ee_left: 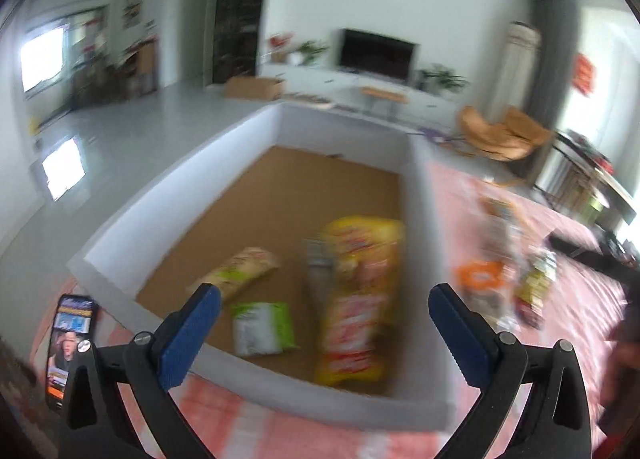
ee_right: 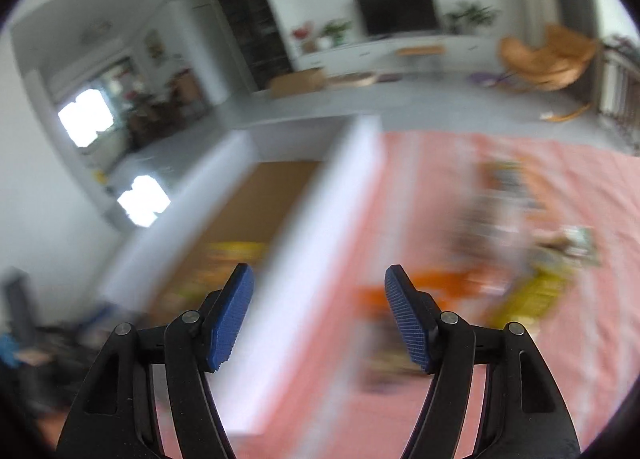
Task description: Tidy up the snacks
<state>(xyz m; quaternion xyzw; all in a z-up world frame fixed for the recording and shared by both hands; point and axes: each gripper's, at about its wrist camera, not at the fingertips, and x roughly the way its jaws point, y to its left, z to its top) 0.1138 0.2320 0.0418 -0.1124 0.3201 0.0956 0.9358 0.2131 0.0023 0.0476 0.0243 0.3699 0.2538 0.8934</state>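
Both the left gripper (ee_left: 324,299) and right gripper (ee_right: 319,287) are spread and empty; loose snacks (ee_left: 500,271) lie blurred on the cloth (ee_left: 580,299) beside the box (ee_left: 248,363), probably light, crinkly, slippery packets best pinched at a sealed edge.

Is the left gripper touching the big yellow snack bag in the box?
Apart. In the left wrist view the left gripper is wide open above the box. The yellow bag lies flat on the box floor, clear of both fingers.
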